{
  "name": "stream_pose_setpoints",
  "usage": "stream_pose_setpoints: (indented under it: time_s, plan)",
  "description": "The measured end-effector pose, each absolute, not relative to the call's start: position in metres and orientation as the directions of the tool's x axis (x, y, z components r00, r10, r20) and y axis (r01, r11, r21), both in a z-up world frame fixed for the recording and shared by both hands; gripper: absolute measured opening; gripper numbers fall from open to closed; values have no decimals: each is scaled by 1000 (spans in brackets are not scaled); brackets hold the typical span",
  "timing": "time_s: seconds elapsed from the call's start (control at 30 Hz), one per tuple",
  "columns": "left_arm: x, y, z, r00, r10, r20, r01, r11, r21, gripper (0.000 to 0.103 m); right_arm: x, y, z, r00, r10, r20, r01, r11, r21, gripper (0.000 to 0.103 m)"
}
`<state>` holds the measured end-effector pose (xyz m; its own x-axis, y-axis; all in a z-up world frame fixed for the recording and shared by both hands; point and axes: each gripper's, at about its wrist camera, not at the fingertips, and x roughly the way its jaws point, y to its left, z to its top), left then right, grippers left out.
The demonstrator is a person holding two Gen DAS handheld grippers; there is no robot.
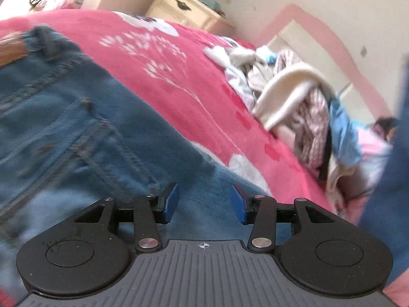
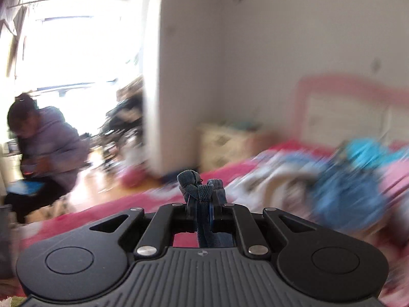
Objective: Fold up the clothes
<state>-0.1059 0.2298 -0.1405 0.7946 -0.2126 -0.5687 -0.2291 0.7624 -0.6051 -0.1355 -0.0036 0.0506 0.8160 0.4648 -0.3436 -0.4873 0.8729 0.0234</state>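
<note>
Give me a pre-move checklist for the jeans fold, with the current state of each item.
1. Right gripper has a hold on the jeans: ok. It is shut on a bunched blue denim strip, which looks like a belt loop.
2. Left gripper ready to grasp: ok. It is open over the jeans, with nothing between its blue pads.
3. Jeans lying flat: cannot tell. Only the waistband and back pocket area shows.
4. Landing area on the pink blanket free of other clothes: ok near the jeans.
5. Pile of unfolded clothes kept apart from the jeans: ok.
6. Right wrist view sharp enough to aim: not ok, it is heavily blurred.
</note>
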Motion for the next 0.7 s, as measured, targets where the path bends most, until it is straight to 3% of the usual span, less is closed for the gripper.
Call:
stream_pose_setpoints:
  time_s: [0.2, 0.5, 0.7]
  plan:
    - [-164, 289, -116, 822, -109, -560, -347, 684, -642, 45, -114, 83, -7, 728, 561, -394, -608, 794, 5, 9]
    - [-235, 350, -79, 800, 50, -598, -478, 654, -586, 45, -143, 208, -71, 636, 637, -436, -753, 637, -167, 9]
    - [-253, 365, -70, 793, 94, -602, -503, 658, -560, 45, -160, 235, -85, 625, 641, -445, -767, 610, -199, 9]
